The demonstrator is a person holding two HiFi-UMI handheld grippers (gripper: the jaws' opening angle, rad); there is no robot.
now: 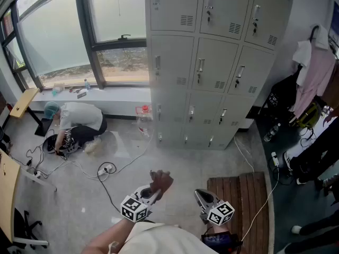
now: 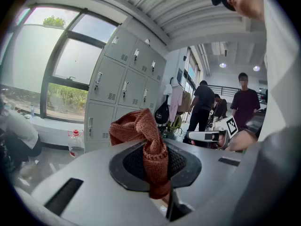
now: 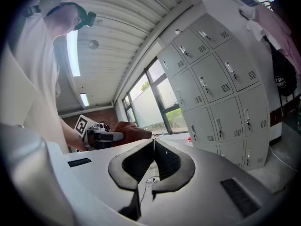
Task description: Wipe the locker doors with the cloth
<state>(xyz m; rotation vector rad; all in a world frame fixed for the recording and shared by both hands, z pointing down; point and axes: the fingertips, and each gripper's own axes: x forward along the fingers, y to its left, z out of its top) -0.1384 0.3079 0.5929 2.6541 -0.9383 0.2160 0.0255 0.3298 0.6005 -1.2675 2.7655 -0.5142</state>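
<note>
A rust-brown knitted cloth [image 2: 148,147] is pinched between the jaws of my left gripper [image 1: 152,192], which is shut on it; the cloth [image 1: 160,182] bunches up above the jaws. My right gripper [image 1: 200,196] is shut with nothing between its jaws, which meet at the tips [image 3: 153,142]. The grey lockers [image 1: 212,62], three columns of doors with handles and vents, stand a good way ahead of both grippers against the wall by the window. The lockers [image 3: 216,93] fill the right of the right gripper view, where the left gripper and cloth [image 3: 127,132] show at left.
A person [image 1: 74,126] crouches on the floor at left among cables and a power strip [image 1: 106,169]. A water jug [image 1: 143,118] stands by the lockers. A wooden bench [image 1: 241,205] lies at right. Clothes and bags [image 1: 312,83] hang at far right. Other people [image 2: 207,105] stand behind.
</note>
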